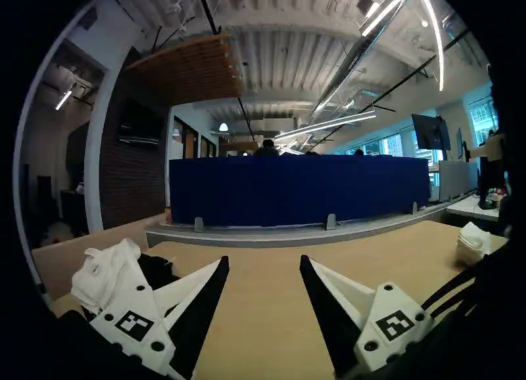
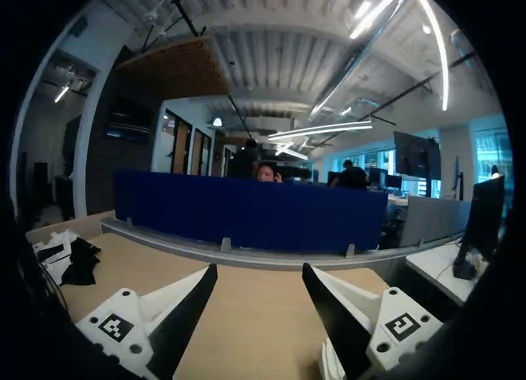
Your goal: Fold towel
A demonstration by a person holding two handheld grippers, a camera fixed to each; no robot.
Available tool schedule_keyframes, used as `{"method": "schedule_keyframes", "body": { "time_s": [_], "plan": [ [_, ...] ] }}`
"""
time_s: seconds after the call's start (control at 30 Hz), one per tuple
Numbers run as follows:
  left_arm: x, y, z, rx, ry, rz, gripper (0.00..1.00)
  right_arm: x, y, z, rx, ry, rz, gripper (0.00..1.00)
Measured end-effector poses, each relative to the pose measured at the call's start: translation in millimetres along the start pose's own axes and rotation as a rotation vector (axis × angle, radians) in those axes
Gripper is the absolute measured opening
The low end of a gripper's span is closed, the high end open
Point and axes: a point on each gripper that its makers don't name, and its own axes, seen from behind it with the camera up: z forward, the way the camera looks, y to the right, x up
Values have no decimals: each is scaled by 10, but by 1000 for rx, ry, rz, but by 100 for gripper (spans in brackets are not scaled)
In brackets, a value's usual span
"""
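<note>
Left gripper (image 1: 263, 260): fingers spread, nothing between them. Right gripper (image 2: 258, 268): same. Both sit low and level over the table (image 1: 263, 327), aimed at the far blue divider (image 1: 296, 189); looks like a ready pose. Crumpled white towel (image 1: 105, 271) lies near-left, just beside the left gripper, against a black cloth (image 1: 158, 268).

Your unfolded towel (image 1: 105, 271) is white and crumpled into a loose heap on the wooden table (image 1: 263, 294), at the left of your left gripper view. A dark cloth (image 1: 156, 269) is bunched against its far side. A neat stack (image 1: 475, 242) of folded white towels sits near the table's right edge, well apart from the heap, its layers lying flat.
</note>
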Motion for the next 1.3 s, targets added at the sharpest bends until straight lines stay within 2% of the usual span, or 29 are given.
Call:
{"method": "schedule_keyframes", "body": {
  "time_s": [0.4,0.7,0.87,1.3],
  "plan": [
    [-396,-84,55,20,4,-14,79,-219,-48,40,13,9,-7,100],
    [-580,-130,101,31,8,-32,79,-475,-100,98,26,-23,-39,100],
    [-624,-161,100,38,6,-31,79,-571,-74,116,23,-39,-27,100],
    [-745,-89,74,21,-25,-9,79,-539,-28,106,21,-37,-24,100]
  ]
}}
